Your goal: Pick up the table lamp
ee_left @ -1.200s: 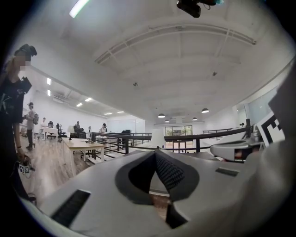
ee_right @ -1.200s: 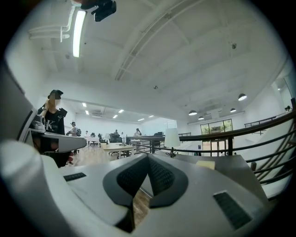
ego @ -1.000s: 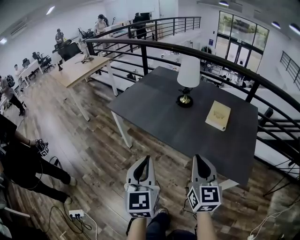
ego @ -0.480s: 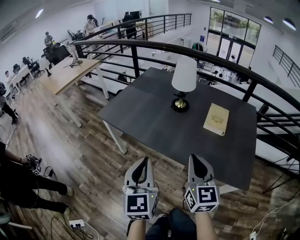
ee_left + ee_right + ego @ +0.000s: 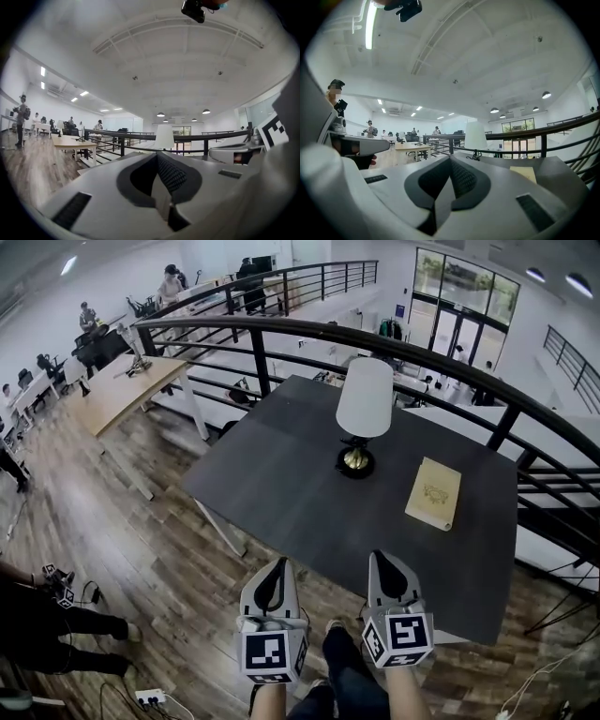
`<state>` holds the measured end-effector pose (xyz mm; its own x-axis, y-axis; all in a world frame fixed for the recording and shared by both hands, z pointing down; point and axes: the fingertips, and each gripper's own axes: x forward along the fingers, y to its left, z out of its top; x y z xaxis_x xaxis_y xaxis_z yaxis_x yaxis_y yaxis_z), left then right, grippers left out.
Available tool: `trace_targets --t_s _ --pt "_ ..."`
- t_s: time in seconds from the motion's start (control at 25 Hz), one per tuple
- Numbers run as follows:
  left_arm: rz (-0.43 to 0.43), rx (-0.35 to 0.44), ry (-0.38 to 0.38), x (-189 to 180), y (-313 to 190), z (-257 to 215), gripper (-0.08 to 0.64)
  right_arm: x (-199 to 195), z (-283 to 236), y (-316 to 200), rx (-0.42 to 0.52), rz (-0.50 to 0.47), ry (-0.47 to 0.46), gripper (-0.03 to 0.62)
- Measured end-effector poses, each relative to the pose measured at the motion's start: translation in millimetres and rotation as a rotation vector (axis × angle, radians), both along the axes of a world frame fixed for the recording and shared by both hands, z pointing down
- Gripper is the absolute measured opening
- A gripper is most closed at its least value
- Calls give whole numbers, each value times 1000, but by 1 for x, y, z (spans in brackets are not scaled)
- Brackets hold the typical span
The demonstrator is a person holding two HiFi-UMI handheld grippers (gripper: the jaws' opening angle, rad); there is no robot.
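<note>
Lamp (image 5: 361, 418): stands upright on the dark bench (image 5: 272, 479), with a white shade over a brass and black foot. It is straight ahead of both tongs, between the lines they point along and well apart from their tips (neither touches it).
Left tongs (image 5: 279, 564): closed, the ribbed pads together with nothing between them. They are held level and point at the lamp, with the tip just short of the bench's near edge.
Right tongs (image 5: 380, 557): closed and empty too. They sit level beside the left pair, with the tip about at the bench's near edge.
Bench: a dark grey top on white legs, stretching away ahead of both tongs.
Book (image 5: 434, 493): tan, lying flat on the bench. It is ahead of the right tongs and off to their right, beside the lamp but apart from it.
Railing (image 5: 281, 329): black bars that curve behind the bench, beyond the lamp.
Floor (image 5: 122, 521): wood planks under the tongs and off to their left.
Wooden desk (image 5: 117, 390): pale, far ahead and left of the left tongs, past the bench's left corner.
People: a few small figures, far off to the left.
</note>
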<state>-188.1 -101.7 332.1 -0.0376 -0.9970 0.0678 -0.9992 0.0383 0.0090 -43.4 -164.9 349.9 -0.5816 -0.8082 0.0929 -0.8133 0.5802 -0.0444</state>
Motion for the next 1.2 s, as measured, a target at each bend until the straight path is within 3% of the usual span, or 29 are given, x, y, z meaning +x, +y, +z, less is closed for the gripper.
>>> trace_targets --t_s 0.8,1.04,1.2 --pt "12 -30 -4 -18 -200 2 20 -23 4 -208 -13 -14 13 -6" --pt "6 -31 3 -15 -241 6 20 -19 12 -248 -21 -23 28 -7" --pt "12 -41 51 -13 -256 9 20 -20 18 -264 -29 -28 28 -8"
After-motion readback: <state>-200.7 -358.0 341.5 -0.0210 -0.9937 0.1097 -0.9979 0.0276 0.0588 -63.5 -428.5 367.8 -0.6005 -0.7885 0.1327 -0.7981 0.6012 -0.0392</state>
